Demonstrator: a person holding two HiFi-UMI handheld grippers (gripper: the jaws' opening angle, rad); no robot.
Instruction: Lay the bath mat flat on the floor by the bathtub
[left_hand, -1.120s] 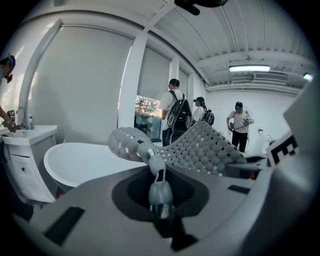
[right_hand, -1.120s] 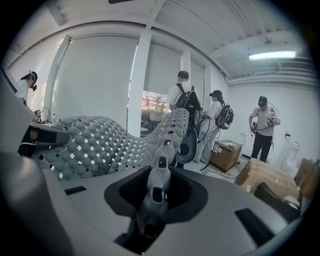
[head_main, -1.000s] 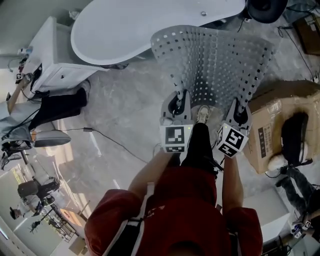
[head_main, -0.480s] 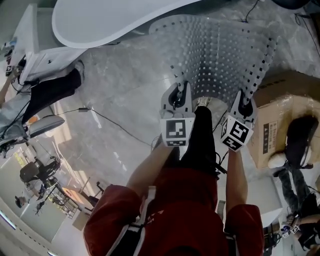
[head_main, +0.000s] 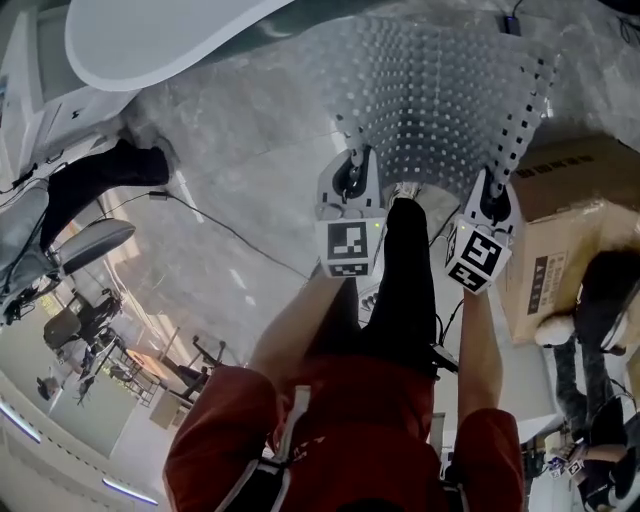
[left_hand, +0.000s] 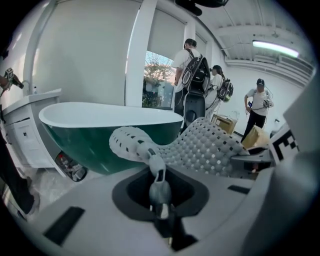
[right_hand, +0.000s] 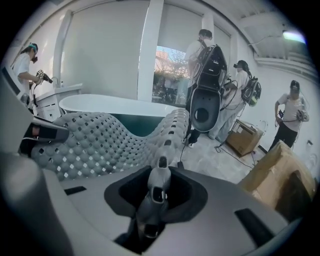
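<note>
The grey perforated bath mat (head_main: 440, 90) hangs spread in the air between my two grippers, over the marble floor just right of the white bathtub (head_main: 150, 35). My left gripper (head_main: 350, 178) is shut on the mat's near left corner. My right gripper (head_main: 493, 195) is shut on its near right corner. In the left gripper view the mat (left_hand: 200, 147) curls away from the pinched jaws of the left gripper (left_hand: 157, 169), with the bathtub (left_hand: 100, 130) behind it. In the right gripper view the mat (right_hand: 100, 142) sags to the left of the right gripper (right_hand: 161, 166).
A cardboard box (head_main: 570, 230) stands close on the right. A black cable (head_main: 230, 235) runs over the floor on the left. The person's black-trousered leg (head_main: 405, 270) stands between the grippers. Three people and a black chair (right_hand: 205, 107) are beyond the tub.
Both grippers have carried the mat forward, and its far edge now runs past the top of the head view. The bathtub has slid to the upper left of that view.
</note>
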